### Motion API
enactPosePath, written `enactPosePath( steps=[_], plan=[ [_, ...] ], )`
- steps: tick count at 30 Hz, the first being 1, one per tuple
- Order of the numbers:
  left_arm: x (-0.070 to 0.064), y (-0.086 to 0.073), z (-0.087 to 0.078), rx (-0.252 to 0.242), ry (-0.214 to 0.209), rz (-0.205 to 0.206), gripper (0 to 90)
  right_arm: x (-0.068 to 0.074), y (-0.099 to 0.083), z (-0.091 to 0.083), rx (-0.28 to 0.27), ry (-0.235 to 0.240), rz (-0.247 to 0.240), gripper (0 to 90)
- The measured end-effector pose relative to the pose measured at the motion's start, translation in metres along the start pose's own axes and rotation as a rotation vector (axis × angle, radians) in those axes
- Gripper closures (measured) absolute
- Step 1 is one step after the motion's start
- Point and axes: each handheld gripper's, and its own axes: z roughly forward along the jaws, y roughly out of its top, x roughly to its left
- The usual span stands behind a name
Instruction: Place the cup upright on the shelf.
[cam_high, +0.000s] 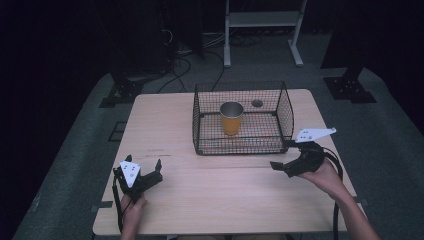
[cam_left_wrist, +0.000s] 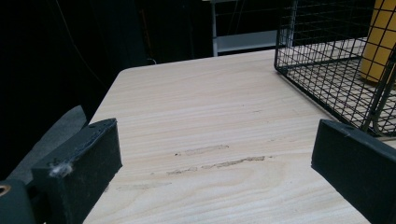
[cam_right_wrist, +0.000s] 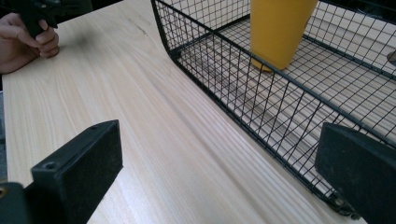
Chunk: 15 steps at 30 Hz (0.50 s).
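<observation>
A black wire basket (cam_high: 241, 119) stands on the far middle of the wooden table (cam_high: 200, 200). A yellow cup (cam_high: 231, 119) with a metal inside stands upright in it. My left gripper (cam_high: 144, 163) rests near the front left, open and holding nothing, well apart from the basket. My right gripper (cam_high: 281, 155) is open and empty just off the basket's front right corner. In the left gripper view, bare table lies between the jaws (cam_left_wrist: 215, 158), with the basket (cam_left_wrist: 327, 70) and cup (cam_left_wrist: 380, 42) at the right. The right gripper view looks along the basket's (cam_right_wrist: 261, 93) front wall, with the cup (cam_right_wrist: 278, 32) behind the mesh.
A round hole (cam_high: 257, 103) in the tabletop shows through the basket's far side. Behind the table a white shelf frame (cam_high: 262, 20), floor cables (cam_high: 182, 62) and black stand bases (cam_high: 348, 89) sit on the grey floor. The person's left hand (cam_right_wrist: 25, 42) shows in the right gripper view.
</observation>
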Motion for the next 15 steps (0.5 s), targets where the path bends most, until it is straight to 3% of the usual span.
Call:
enactPosePath(
  steps=[10,15],
  plan=[
    [0.0,0.0,0.0,0.001,0.0,0.001,0.8,0.006,-0.024,0.0,0.007,-0.014,0.008,0.4],
    [0.0,0.0,0.0,0.001,-0.001,0.003,0.8,0.009,-0.034,0.0,-0.006,-0.005,0.038,0.5]
  ],
)
